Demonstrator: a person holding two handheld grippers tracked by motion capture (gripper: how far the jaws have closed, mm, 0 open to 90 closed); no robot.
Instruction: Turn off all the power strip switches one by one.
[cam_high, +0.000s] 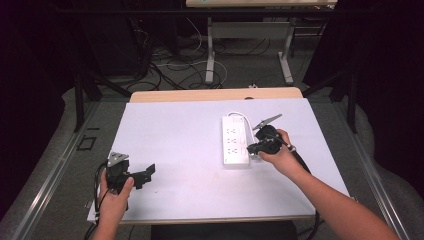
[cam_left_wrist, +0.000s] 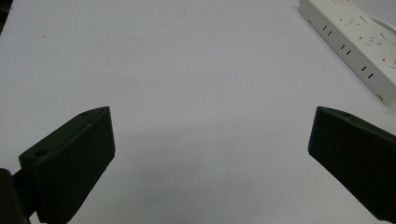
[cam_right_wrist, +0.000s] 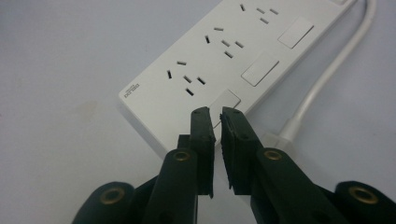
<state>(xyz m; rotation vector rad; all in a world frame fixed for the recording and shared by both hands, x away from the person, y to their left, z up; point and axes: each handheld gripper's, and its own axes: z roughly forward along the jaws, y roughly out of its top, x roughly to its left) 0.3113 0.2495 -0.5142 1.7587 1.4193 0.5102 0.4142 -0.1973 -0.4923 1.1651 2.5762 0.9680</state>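
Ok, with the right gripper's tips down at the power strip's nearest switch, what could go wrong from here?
1. The right gripper has its jaws nearly closed over the nearest rocker switch; the narrow tips could slip off its edge instead of pressing it.
2. The power strip lies loose on the white table, and the left gripper sits open and well away, so a push might slide the strip.
3. The white cord runs beside the right gripper and could snag.

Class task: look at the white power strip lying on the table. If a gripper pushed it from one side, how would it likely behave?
The power strip lies flat and long, so it would probably slide or pivot, not tip. Its hard-looking shell suggests stiffness. Its white cord looks bendable and might drag behind.
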